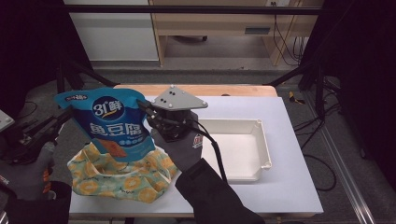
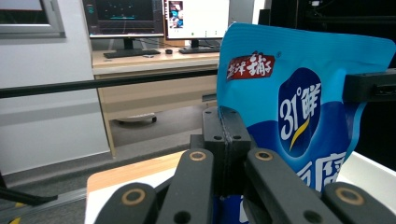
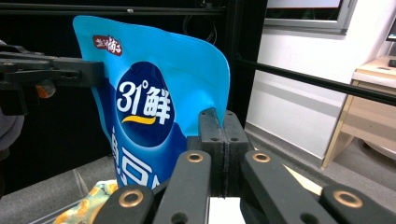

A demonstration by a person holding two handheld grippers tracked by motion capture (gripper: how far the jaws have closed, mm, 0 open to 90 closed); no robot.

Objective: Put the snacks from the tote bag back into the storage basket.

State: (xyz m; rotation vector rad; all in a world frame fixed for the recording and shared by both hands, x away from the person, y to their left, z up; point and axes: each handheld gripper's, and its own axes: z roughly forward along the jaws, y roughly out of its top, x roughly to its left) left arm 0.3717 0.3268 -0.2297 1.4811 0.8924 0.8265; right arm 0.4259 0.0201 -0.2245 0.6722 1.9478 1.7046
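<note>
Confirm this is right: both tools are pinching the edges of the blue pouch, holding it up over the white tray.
Not quite. Both tools, the left tool and the right tool, do pinch the blue pouch by its edges, but it hangs over the yellow patterned cloth bag, not the white tray, which lies off to the right. The high view shows this.

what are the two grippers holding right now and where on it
Both hold the blue pouch above the yellow patterned bag: left gripper pinches one side edge, right gripper the opposite.
</note>
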